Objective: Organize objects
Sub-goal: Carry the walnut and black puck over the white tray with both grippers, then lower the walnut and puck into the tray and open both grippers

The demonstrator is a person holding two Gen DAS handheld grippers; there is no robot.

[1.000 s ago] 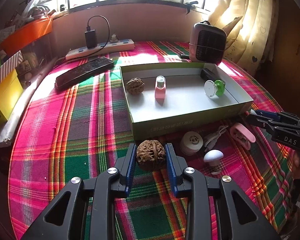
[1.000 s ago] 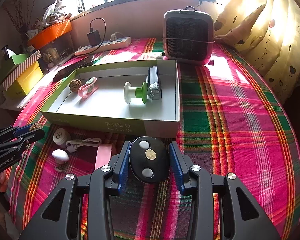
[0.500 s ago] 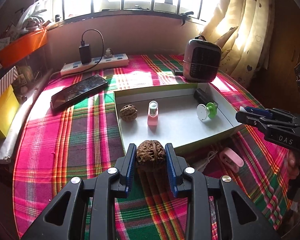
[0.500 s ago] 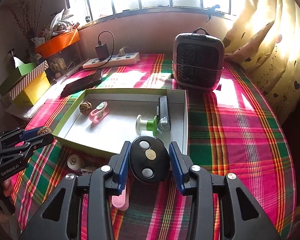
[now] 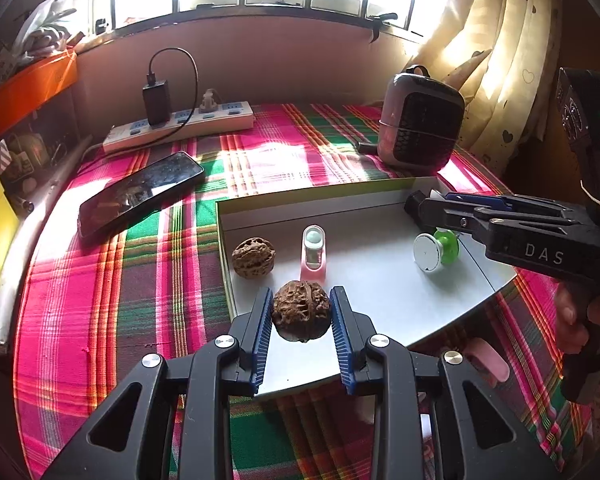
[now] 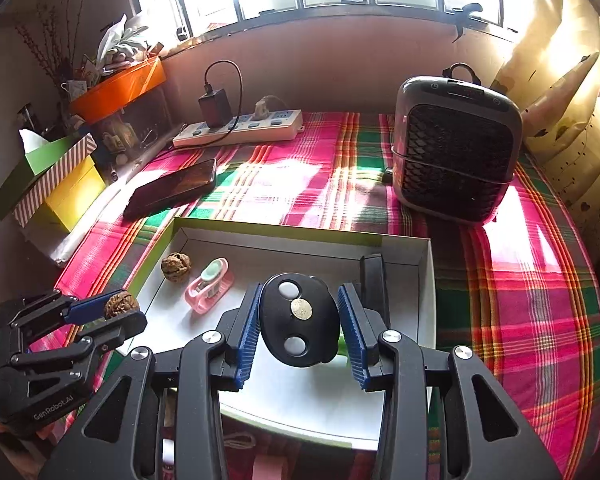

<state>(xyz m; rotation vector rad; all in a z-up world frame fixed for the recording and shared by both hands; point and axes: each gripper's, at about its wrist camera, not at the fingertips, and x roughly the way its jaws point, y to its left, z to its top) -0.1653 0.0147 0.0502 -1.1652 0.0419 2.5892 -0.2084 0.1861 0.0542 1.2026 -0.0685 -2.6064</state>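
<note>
The shallow white cardboard tray with green outer walls point(image 5: 236, 216) sits on the pink-and-green plaid cloth of the bench point(image 5: 140, 280), and it is plainly the collecting place — a wrinkled brown walnut point(image 5: 253, 258), a small pink clip-like holder point(image 5: 313, 249), a green-and-white spool-shaped piece point(image 5: 436, 249) and a dark flat bar point(image 6: 374, 280) already lie on its floor.

The left gripper point(image 5: 302, 320) has its jaws pinching a second wrinkled brown walnut point(image 5: 301, 311) across its widest part, held clear above the tray's near-left corner, so a release there would likely set it beside its twin. The right gripper point(image 6: 299, 324) has its jaws clamped on the sides of a black oval fob with two pale buttons and a coin-like disc point(image 6: 299, 320), poised over the tray's near-right area.

Both loads hang over the tray, not yet down. Round shell and smooth plastic could each slip or roll — lowering before letting go seems wise.
</note>
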